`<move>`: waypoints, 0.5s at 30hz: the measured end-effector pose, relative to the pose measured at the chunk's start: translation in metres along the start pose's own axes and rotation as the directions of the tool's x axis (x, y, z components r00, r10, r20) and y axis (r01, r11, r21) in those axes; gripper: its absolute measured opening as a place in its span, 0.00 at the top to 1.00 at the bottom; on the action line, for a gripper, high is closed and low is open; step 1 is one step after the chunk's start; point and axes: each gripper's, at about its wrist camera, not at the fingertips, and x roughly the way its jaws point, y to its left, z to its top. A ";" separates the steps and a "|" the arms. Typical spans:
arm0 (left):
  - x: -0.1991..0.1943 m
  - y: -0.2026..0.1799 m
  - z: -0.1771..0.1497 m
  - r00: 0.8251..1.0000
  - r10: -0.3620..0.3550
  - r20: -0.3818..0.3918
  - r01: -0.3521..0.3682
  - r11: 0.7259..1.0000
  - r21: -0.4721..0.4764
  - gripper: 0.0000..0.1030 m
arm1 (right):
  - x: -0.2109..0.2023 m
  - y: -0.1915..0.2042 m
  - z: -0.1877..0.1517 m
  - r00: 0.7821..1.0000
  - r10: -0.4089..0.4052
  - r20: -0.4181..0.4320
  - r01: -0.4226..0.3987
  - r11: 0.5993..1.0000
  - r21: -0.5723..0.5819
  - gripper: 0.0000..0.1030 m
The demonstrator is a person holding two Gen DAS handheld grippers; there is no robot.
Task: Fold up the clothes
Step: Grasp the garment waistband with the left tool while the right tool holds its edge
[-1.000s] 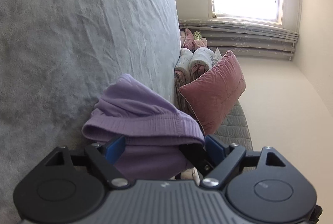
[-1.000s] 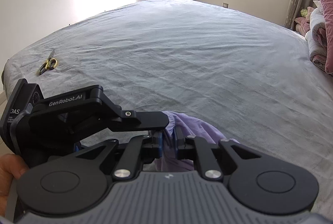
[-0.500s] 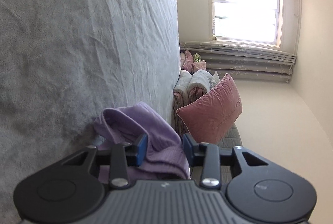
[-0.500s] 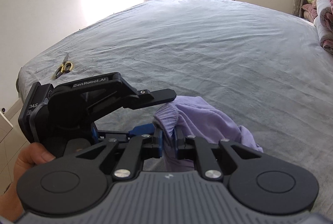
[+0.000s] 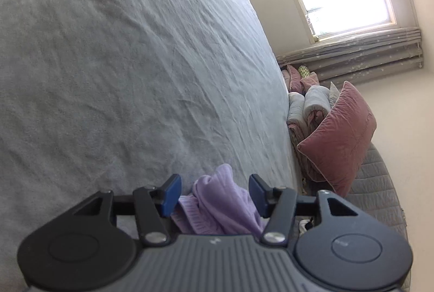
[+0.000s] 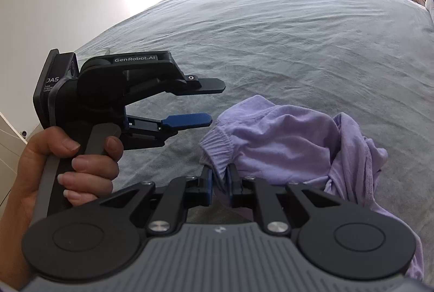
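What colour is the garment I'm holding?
Light purple garment, plain, clearest in the right wrist view.

Lilac garment's far folds, under housing

Soft lilac cloth garment with ribbed hem lies on a matt, wrinkled grey bedsheet.

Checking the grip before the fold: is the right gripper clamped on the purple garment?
Yes, the right gripper pinches the ribbed hem of the purple garment.
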 end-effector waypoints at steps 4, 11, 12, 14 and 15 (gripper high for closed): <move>0.003 0.014 -0.007 0.996 0.004 -0.094 -0.010 0.998 -0.064 0.41 | -0.008 -0.006 -0.004 1.000 -0.006 0.005 0.006 1.000 0.014 0.87; 0.020 0.054 -0.038 0.979 -0.147 -0.141 0.072 0.897 -0.437 0.43 | -0.015 -0.010 0.000 0.999 -0.011 0.032 0.010 1.000 0.021 0.87; 0.021 0.055 -0.042 0.980 -0.151 -0.126 0.077 0.884 -0.461 0.44 | -0.016 -0.009 0.002 0.999 -0.012 0.037 0.011 1.000 0.017 0.87; 0.021 0.057 -0.051 0.985 -0.151 -0.085 0.089 0.862 -0.499 0.49 | -0.017 -0.008 0.003 0.999 -0.014 0.047 0.014 1.000 0.010 0.87; 0.020 0.057 -0.054 0.986 -0.151 -0.073 0.092 0.851 -0.518 0.51 | -0.017 -0.008 0.004 0.999 -0.015 0.049 0.015 1.000 0.009 0.87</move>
